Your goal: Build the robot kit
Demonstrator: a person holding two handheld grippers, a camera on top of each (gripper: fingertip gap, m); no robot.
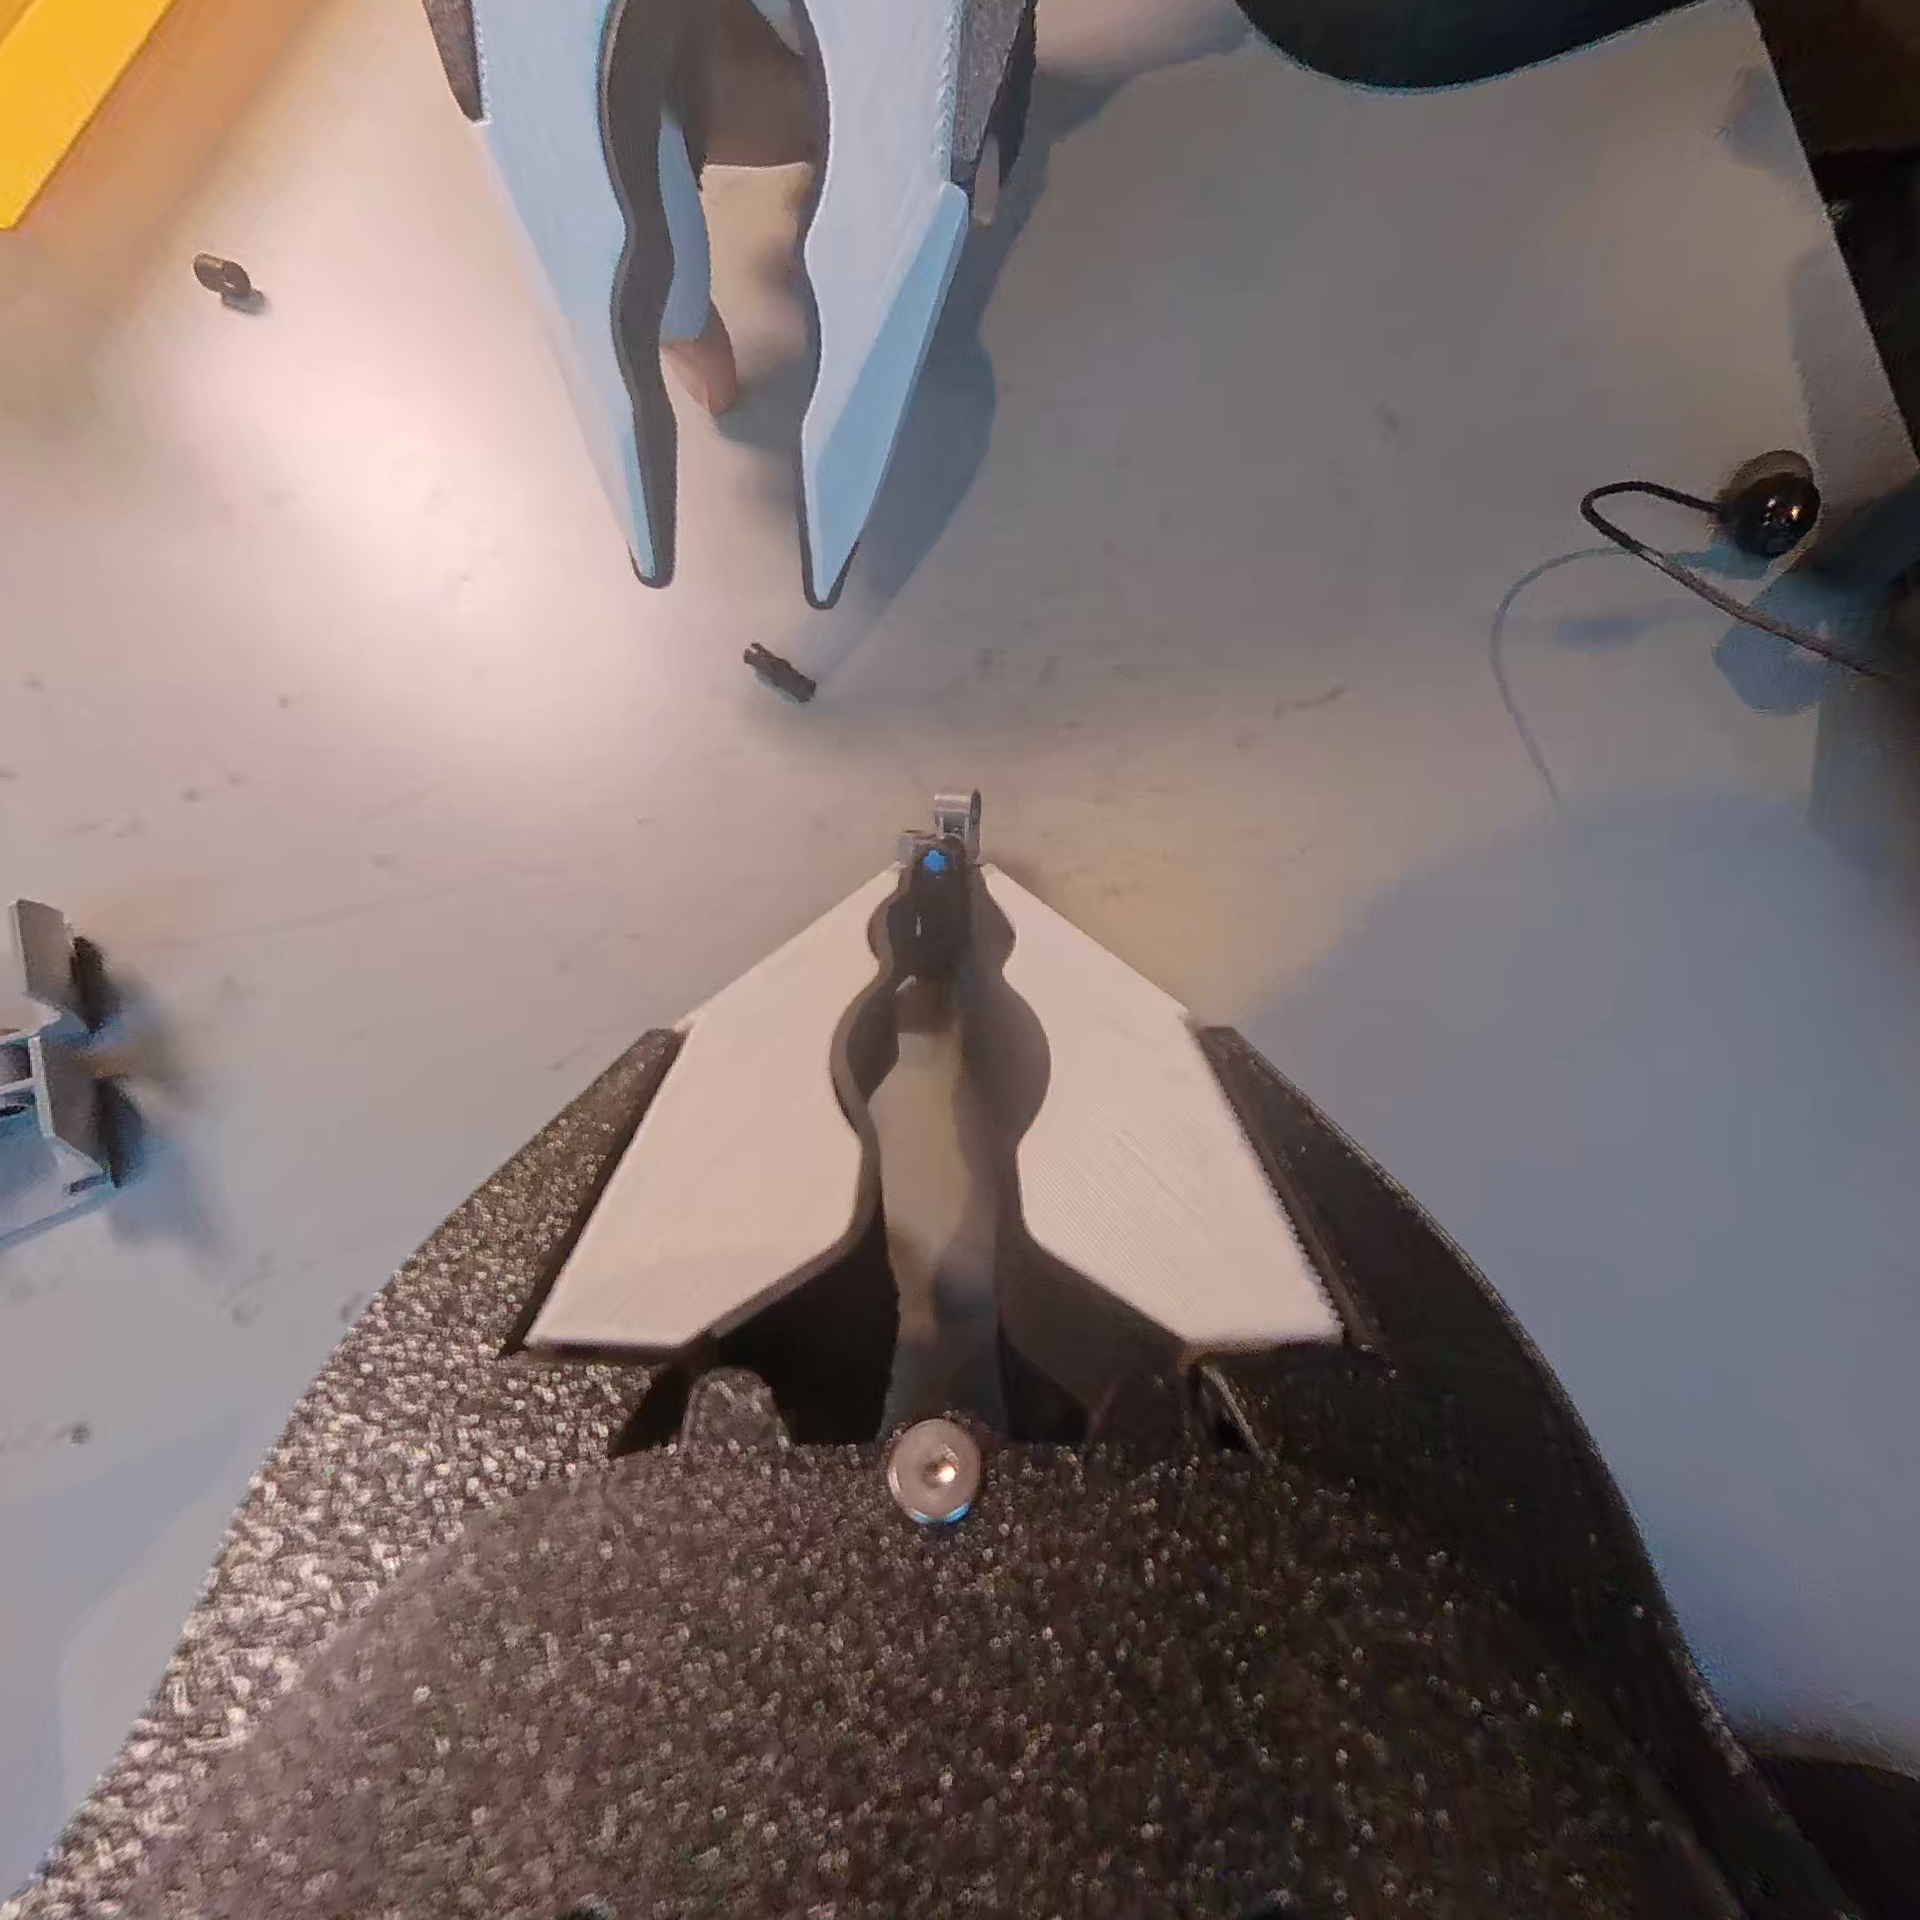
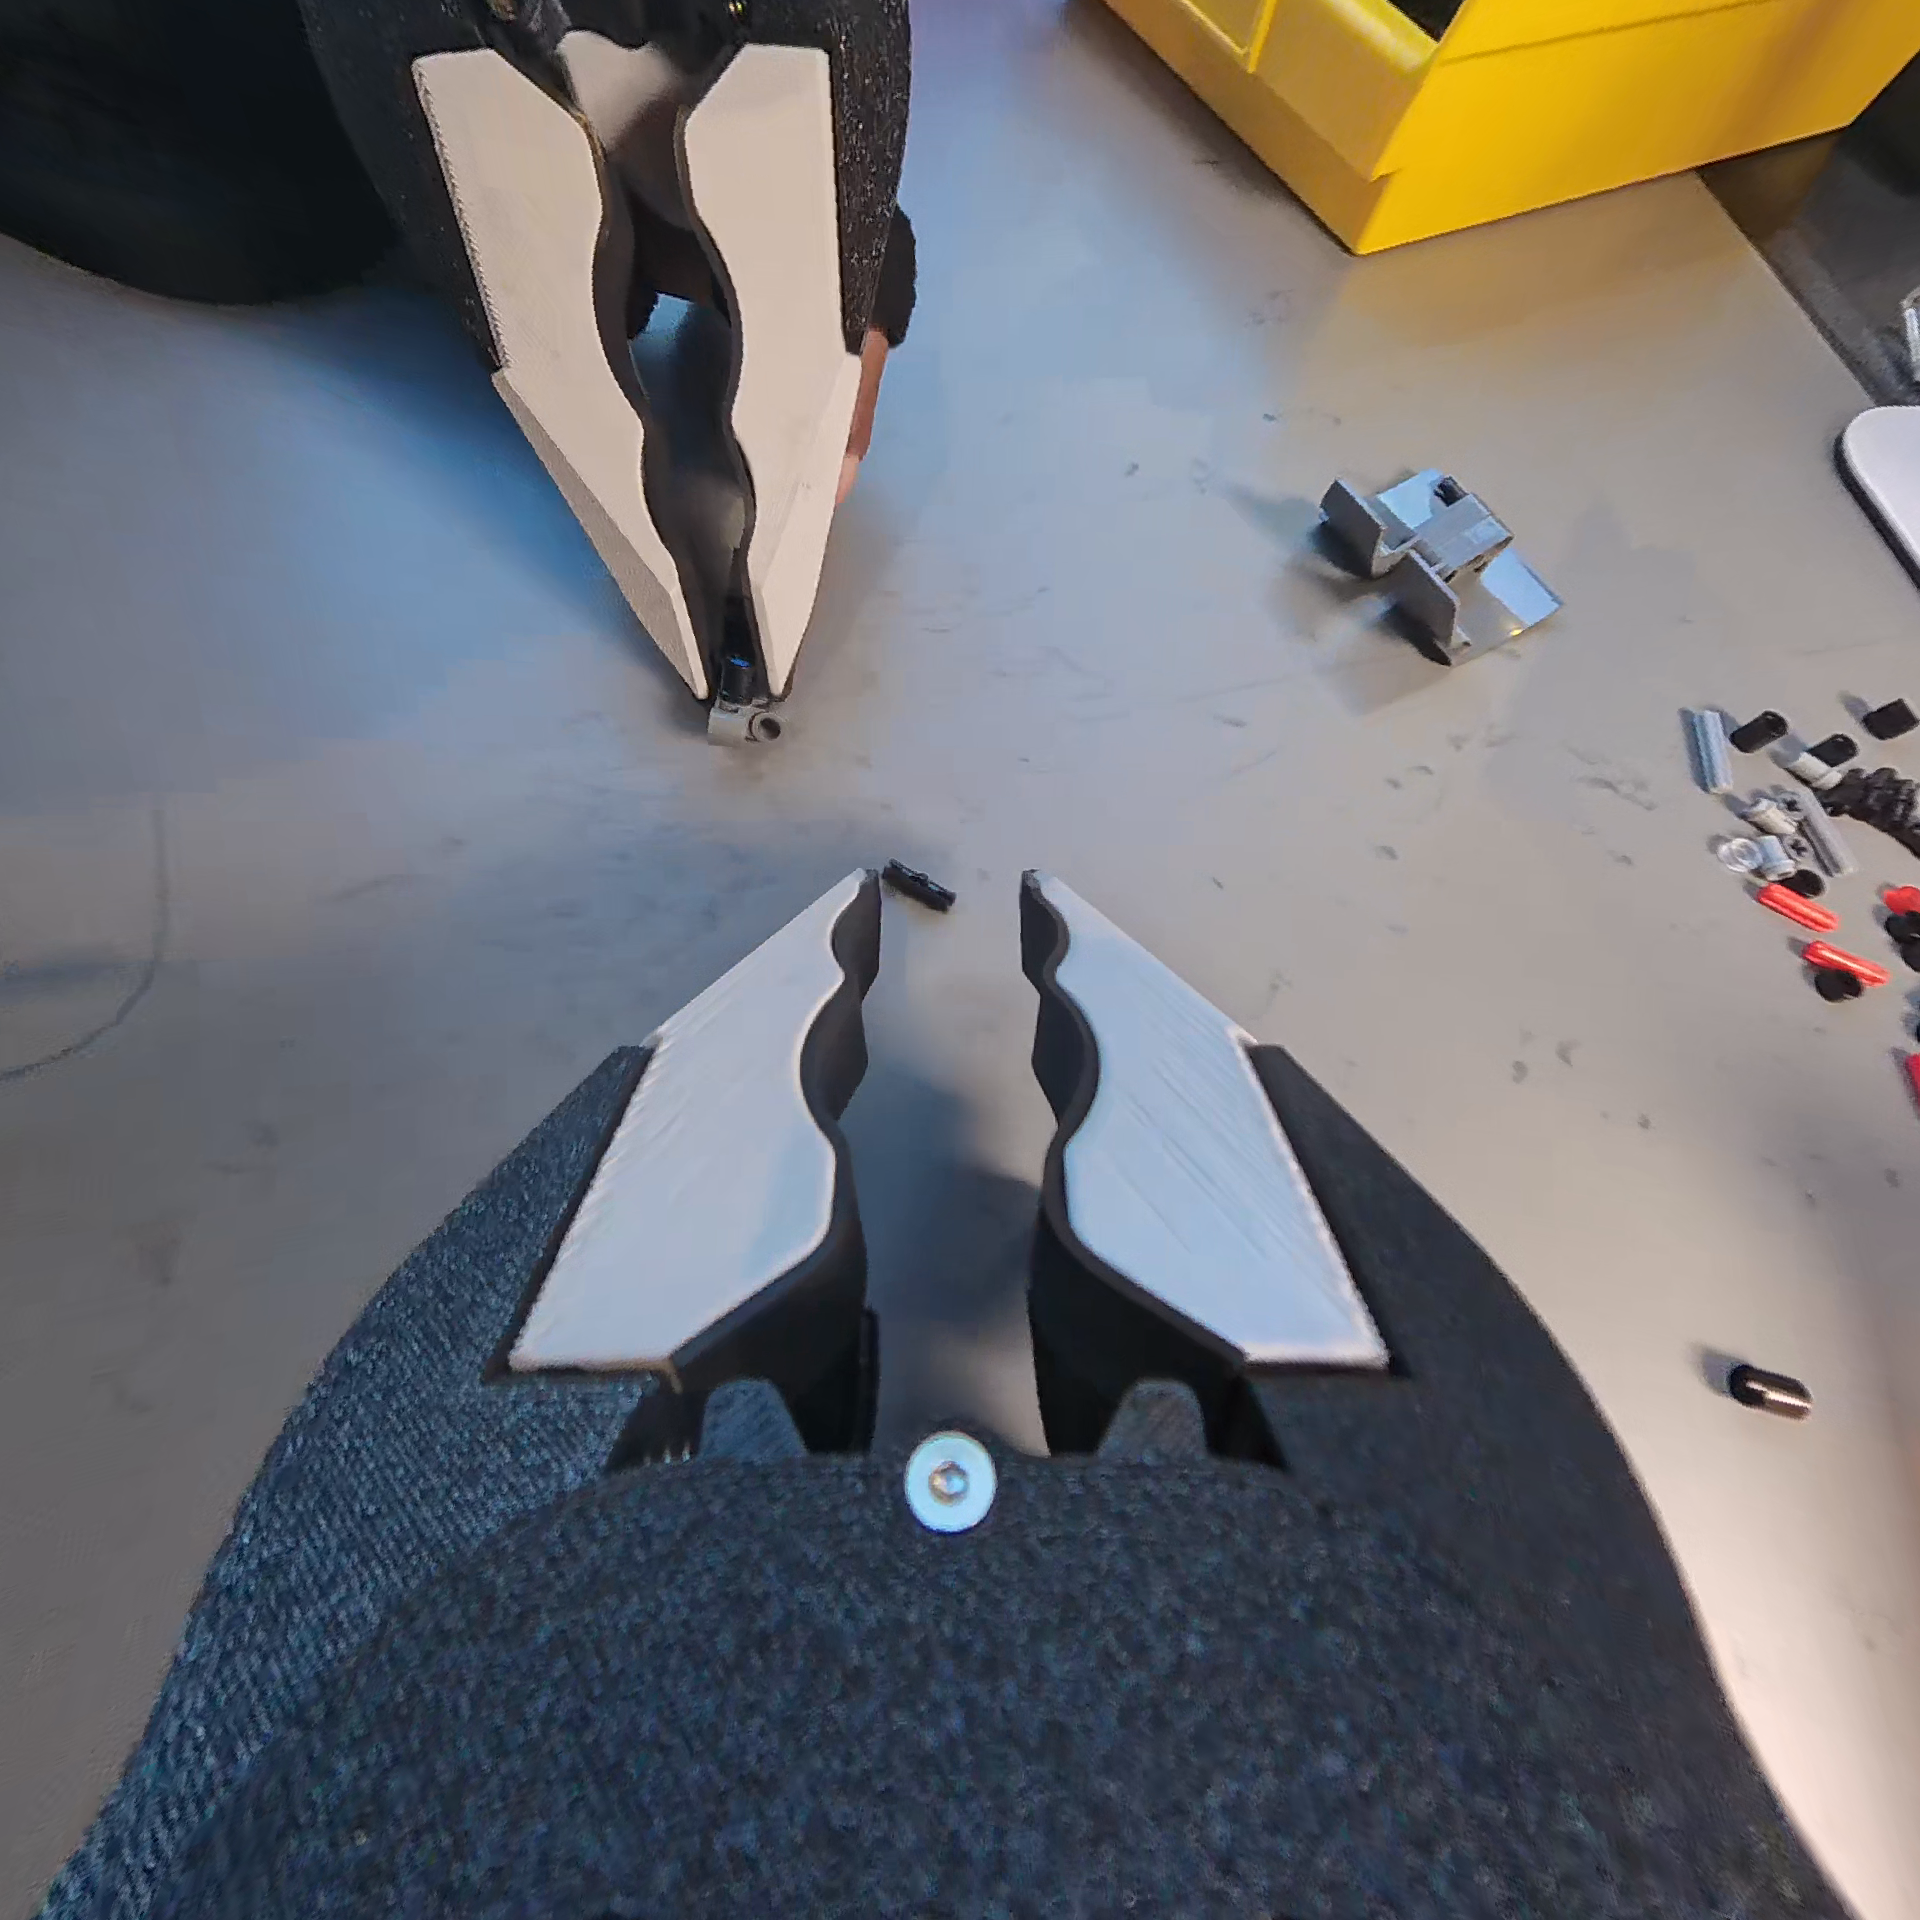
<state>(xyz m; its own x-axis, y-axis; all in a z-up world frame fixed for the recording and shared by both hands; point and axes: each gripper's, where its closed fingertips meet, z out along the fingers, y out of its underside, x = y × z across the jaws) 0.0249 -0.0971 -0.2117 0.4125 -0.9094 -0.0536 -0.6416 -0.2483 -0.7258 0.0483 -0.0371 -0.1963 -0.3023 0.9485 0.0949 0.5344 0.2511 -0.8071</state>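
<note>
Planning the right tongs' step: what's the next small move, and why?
Probably ease the right tongs forward and close on the small black pin: they are open, and the pin lies loose on the table just ahead of the tips.

**Left gripper pinching, right gripper spread**

Pointing tip to tip across the bench — left gripper (image 1: 938, 883) and right gripper (image 2: 951, 899) facing each other, tips apart. Left fingers (image 1: 1091, 1122) pressing nearly together, clamping a small grey-and-black piece (image 2: 743, 717) that juts past the tips, which are angling down close to the surface. Right fingers (image 2: 727, 1122) standing parted with a clear gap between, gripping nothing — tips hovering low. Bare fingertips (image 1: 707, 364) of the holding hand showing behind the right gripper's fingers.
</note>
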